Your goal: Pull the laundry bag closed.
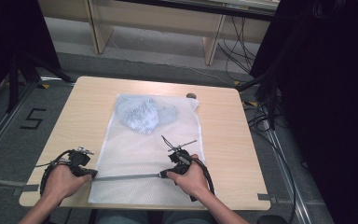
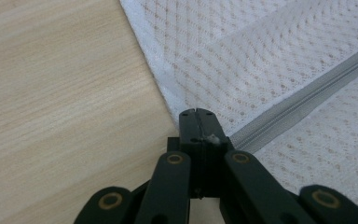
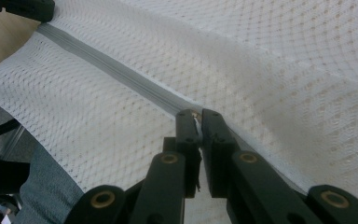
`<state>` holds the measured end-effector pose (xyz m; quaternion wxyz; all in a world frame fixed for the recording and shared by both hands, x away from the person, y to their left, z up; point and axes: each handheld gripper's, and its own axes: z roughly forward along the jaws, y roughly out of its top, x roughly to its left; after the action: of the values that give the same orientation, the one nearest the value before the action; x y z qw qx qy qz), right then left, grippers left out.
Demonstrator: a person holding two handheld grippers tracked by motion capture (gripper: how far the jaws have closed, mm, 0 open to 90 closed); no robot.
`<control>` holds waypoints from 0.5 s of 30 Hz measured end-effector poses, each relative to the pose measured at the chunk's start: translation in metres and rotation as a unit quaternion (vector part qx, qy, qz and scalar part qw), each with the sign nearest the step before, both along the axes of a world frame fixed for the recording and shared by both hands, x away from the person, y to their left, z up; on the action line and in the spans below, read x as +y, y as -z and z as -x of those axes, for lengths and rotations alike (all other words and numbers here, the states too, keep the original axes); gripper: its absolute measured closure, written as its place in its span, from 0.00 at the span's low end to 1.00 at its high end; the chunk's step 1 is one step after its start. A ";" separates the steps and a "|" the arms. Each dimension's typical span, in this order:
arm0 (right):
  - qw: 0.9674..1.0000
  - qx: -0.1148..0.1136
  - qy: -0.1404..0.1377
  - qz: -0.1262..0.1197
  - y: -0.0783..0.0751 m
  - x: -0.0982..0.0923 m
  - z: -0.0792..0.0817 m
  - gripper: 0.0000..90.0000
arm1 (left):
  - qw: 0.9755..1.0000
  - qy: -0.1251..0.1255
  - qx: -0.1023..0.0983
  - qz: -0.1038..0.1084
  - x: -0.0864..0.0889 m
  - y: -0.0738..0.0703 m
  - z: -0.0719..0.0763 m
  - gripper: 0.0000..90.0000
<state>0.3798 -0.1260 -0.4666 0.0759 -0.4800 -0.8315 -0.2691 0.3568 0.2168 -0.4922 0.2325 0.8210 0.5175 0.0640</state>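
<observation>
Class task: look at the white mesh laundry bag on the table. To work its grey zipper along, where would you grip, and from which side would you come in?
Probably grip the zipper pull, a small tab standing up from the flat grey zipper, pinching it from above with the right gripper. The left gripper pinches the bag's left edge at the zipper's end, coming from the bare table side, so the mesh bag stays taut.

Even, soft overhead light, dark room edges, faint shadows; close gripper views slightly blurred near the lens.
</observation>
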 end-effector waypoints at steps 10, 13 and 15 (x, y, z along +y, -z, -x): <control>1.000 0.001 0.004 0.003 0.000 -0.005 0.000 0.96 | 1.000 -0.002 -0.008 0.001 -0.001 0.001 0.000 1.00; 1.000 0.003 0.004 0.004 0.000 -0.005 0.000 0.96 | 1.000 -0.003 -0.009 0.001 -0.001 0.001 0.000 1.00; 1.000 0.000 0.004 0.002 0.001 -0.006 0.000 0.96 | 1.000 0.000 0.000 0.000 0.000 0.000 0.000 1.00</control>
<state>0.3796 -0.1323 -0.4674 0.0741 -0.4832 -0.8303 -0.2674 0.3569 0.2167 -0.4922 0.2328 0.8210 0.5173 0.0642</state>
